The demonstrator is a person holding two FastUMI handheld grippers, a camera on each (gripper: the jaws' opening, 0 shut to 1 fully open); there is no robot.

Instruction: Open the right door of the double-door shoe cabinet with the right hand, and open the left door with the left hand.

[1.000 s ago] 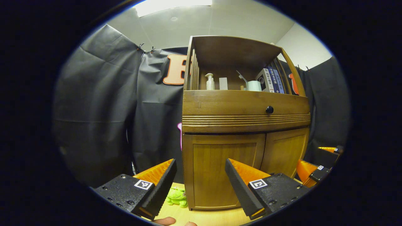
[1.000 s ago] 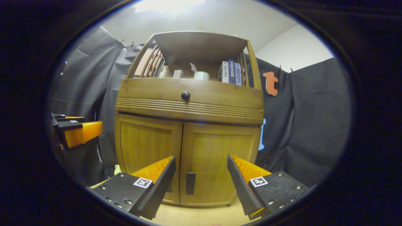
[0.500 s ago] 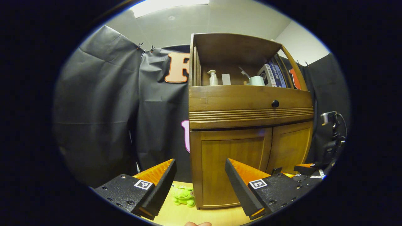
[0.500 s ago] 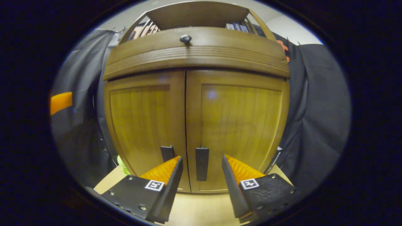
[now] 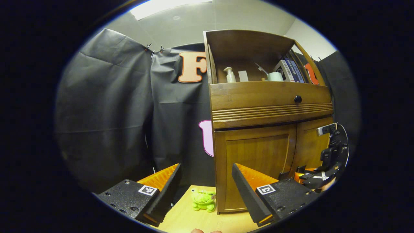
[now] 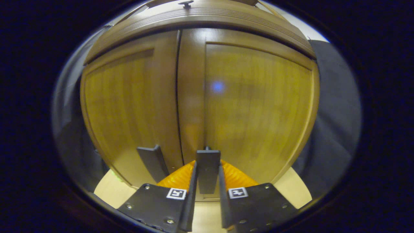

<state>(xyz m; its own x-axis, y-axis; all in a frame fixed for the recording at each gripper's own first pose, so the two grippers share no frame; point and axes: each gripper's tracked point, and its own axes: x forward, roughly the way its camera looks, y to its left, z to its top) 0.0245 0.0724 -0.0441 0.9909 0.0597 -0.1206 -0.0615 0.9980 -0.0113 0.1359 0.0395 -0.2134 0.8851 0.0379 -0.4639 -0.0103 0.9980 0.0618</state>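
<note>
No text, number or brand can be read with confidence. Printed characters are borne on the spines of the upright blue and white books [image 5: 291, 68] at the right end of the brown wooden cabinet's [image 5: 271, 97] open upper shelf, but they are too small to be made out. One square black-and-white coded marker is carried on each finger body of the left gripper [image 5: 205, 166], seen in the left gripper view, and of the right gripper [image 6: 207, 163], seen in the right gripper view; on the latter the two markers lie either side of the dark flat door handle [image 6: 208, 161]. Patterns alone are shown on these markers, not letters.
</note>
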